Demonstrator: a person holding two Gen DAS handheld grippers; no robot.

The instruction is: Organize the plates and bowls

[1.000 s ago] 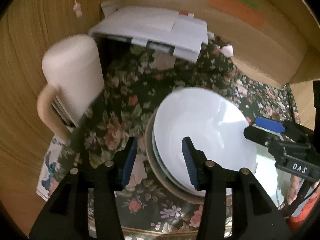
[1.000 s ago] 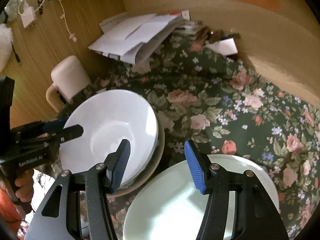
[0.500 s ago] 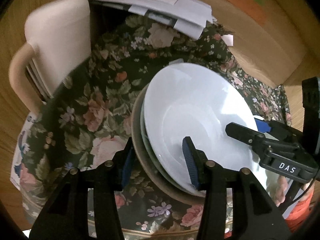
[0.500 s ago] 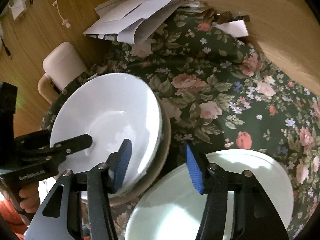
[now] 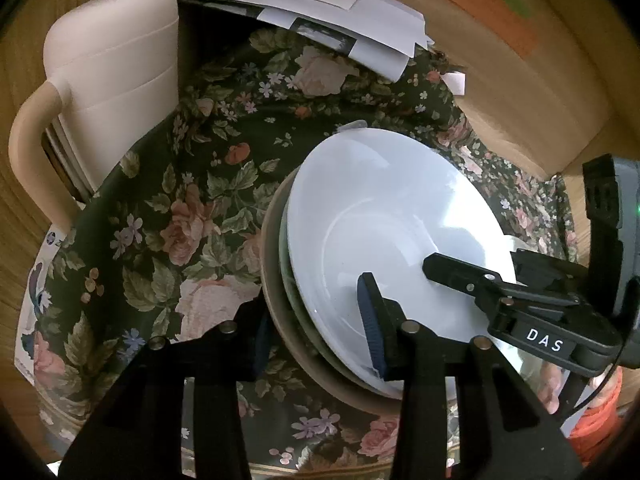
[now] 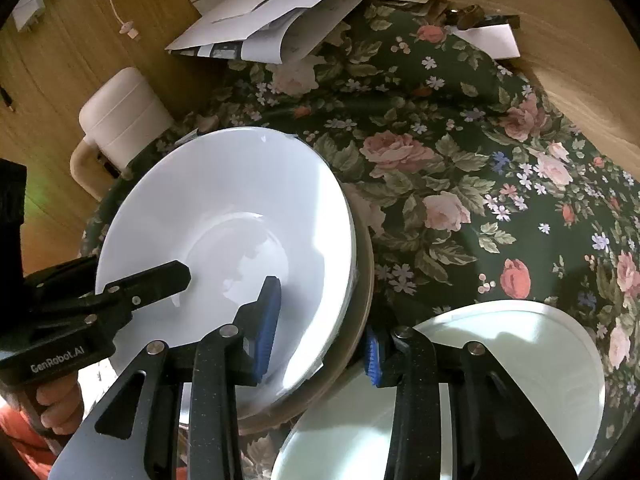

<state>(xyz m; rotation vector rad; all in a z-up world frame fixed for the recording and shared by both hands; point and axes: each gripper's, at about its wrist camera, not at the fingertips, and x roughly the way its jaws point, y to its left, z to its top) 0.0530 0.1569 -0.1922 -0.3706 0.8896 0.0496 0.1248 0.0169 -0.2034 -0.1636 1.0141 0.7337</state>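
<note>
A stack of dishes rests on the floral cloth: a white bowl [image 5: 384,216] on top, a greenish plate under it and a beige plate [image 5: 276,292] at the bottom. My left gripper [image 5: 316,332] is open and straddles the stack's near-left rim. My right gripper [image 6: 320,328] is open and straddles the stack's [image 6: 240,216] right rim, one finger inside the bowl, one outside. A pale green plate [image 6: 500,380] lies on the cloth under my right gripper.
A cream lidded jug [image 5: 108,68] with a handle stands at the left edge. Loose white papers [image 5: 320,12] are piled at the back by the wooden wall. The floral tablecloth [image 6: 480,152] stretches to the right.
Both grippers have moved forward and lower over the stack, so each now has the stack's rim between its open fingers. The dishes have not moved.
</note>
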